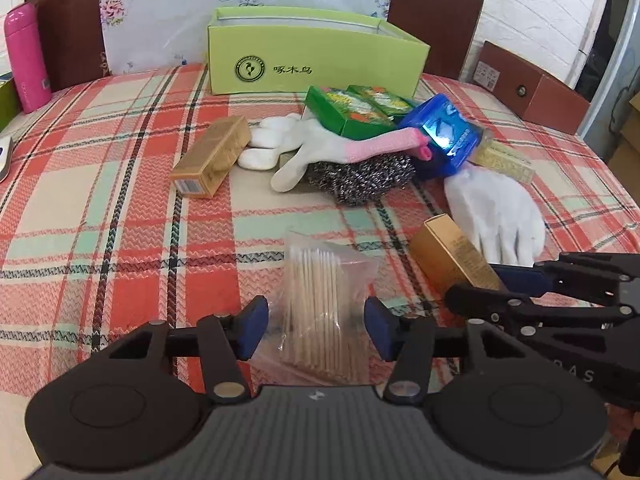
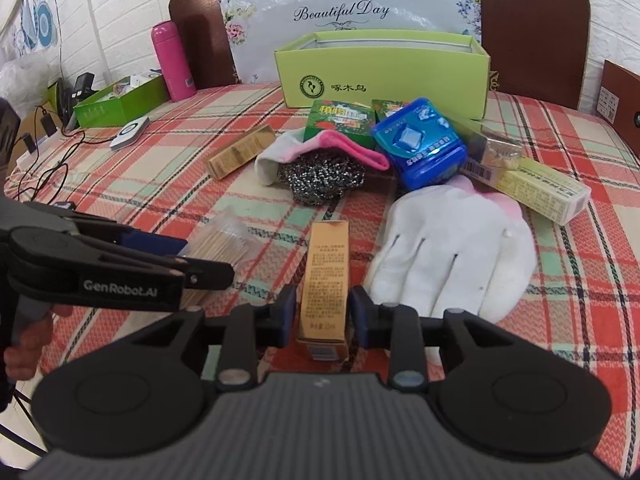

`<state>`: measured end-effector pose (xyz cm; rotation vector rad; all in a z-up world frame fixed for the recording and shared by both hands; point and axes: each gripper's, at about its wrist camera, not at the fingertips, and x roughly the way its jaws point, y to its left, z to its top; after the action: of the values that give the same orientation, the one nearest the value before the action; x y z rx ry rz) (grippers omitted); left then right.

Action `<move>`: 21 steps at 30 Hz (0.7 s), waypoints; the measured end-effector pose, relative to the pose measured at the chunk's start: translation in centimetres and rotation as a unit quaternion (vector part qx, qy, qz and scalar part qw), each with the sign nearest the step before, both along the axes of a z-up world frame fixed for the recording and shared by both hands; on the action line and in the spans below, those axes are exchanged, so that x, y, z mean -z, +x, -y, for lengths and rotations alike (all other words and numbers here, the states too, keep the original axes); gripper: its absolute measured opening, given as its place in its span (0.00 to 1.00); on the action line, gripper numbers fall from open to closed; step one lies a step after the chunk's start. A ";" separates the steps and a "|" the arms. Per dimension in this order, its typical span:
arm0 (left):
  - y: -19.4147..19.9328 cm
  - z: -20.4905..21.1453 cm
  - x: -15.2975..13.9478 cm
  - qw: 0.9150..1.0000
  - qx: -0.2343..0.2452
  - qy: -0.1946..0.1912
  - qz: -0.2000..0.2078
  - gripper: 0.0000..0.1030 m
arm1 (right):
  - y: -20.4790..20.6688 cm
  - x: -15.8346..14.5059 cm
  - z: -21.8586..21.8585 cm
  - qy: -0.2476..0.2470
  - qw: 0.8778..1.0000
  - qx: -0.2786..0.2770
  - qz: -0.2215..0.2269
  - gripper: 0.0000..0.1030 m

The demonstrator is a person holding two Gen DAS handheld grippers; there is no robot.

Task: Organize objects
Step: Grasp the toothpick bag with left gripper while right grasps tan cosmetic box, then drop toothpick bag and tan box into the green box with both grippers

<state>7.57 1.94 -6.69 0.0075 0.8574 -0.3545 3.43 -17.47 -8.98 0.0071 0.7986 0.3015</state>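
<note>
L gripper (image 1: 316,330): jaws apart, straddling crinkly clear bag of wooden cotton swabs (image 1: 320,312) near front edge of plaid tablecloth (image 1: 100,208). R gripper (image 2: 322,312): pads against glossy gold carton (image 2: 325,284), beside white knit glove (image 2: 452,248). Only R view shows barcoded yellow box (image 2: 540,190).

At the back of the desk (image 2: 120,184) stands an open box (image 2: 384,76), with a flask (image 2: 173,62) well to its left. Before the box lies a heap: two cartons (image 2: 340,120), a tub (image 2: 420,144) to their right, and a glove (image 2: 320,148) draped over a scourer (image 2: 322,178). A small box (image 2: 240,152) lies left of the heap. Nearer, a second glove (image 2: 452,248) lies flat, a long box (image 2: 326,276) just left of it, and a bag of swabs (image 1: 316,308) further left.
</note>
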 end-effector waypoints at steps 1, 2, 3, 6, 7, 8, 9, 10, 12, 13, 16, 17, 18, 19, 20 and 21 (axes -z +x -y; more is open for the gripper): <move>0.0 0.0 -0.1 1.000 0.000 -0.002 0.001 0.54 | 0.2 0.2 -0.2 0.001 1.000 -0.002 -0.003 0.29; 0.0 0.0 -0.1 1.000 0.002 -0.002 0.001 0.46 | 0.4 0.3 -0.3 0.002 1.000 -0.003 -0.006 0.25; 0.0 0.0 -0.2 1.000 0.005 -0.003 0.002 0.29 | 0.6 0.5 -0.4 0.002 1.000 -0.005 -0.011 0.23; 0.1 -0.5 -0.5 1.000 0.005 -0.021 -0.003 0.22 | 0.3 0.2 -0.6 0.006 1.000 -0.011 -0.009 0.23; 0.1 -0.7 -0.7 1.000 0.003 -0.028 -0.004 0.22 | 0.1 -0.1 -0.5 0.012 1.000 -0.014 -0.008 0.23; 0.1 -0.8 -1.1 0.999 0.003 -0.034 -0.003 0.21 | 0.0 -0.5 -0.3 0.019 1.000 -0.017 -0.006 0.23; 0.1 -1.0 -1.6 0.999 0.004 -0.041 0.001 0.20 | 0.0 -1.1 -0.2 0.024 1.000 -0.020 -0.003 0.23; 0.2 -1.1 -2.4 0.999 0.006 -0.050 0.009 0.20 | -0.1 -1.8 -0.1 0.027 0.999 -0.024 0.004 0.23; 0.5 -1.4 -4.4 0.997 0.010 -0.069 0.030 0.20 | 0.3 -3.7 0.2 0.033 0.999 -0.034 0.024 0.23; 0.7 -1.4 -5.6 0.996 0.012 -0.077 0.044 0.20 | 0.6 -4.7 0.4 0.035 0.998 -0.038 0.035 0.23; 1.9 -1.4 -8.9 0.992 0.019 -0.093 0.086 0.20 | 2.2 -7.8 1.2 0.045 0.996 -0.039 0.069 0.23; 2.6 -1.4 -10.0 0.990 0.020 -0.100 0.097 0.20 | 3.1 -9.0 1.5 0.050 0.995 -0.038 0.080 0.23; 3.3 -1.4 -11.0 0.988 0.021 -0.109 0.104 0.20 | 3.9 -10.0 1.7 0.052 0.994 -0.038 0.091 0.23; 4.1 -1.3 -11.8 0.987 0.022 -0.119 0.109 0.20 | 4.7 -10.9 1.9 0.053 0.993 -0.039 0.100 0.23; 5.1 -1.3 -12.7 0.985 0.024 -0.130 0.116 0.20 | 5.9 -12.0 2.0 0.053 0.992 -0.037 0.110 0.23; 6.1 -1.1 -13.4 0.983 0.022 -0.133 0.122 0.20 | 7.1 -12.7 2.2 0.049 0.991 -0.035 0.117 0.23</move>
<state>13.72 3.06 6.72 -0.1753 0.5626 -0.4980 10.54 -19.66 3.74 0.0358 0.5516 0.3994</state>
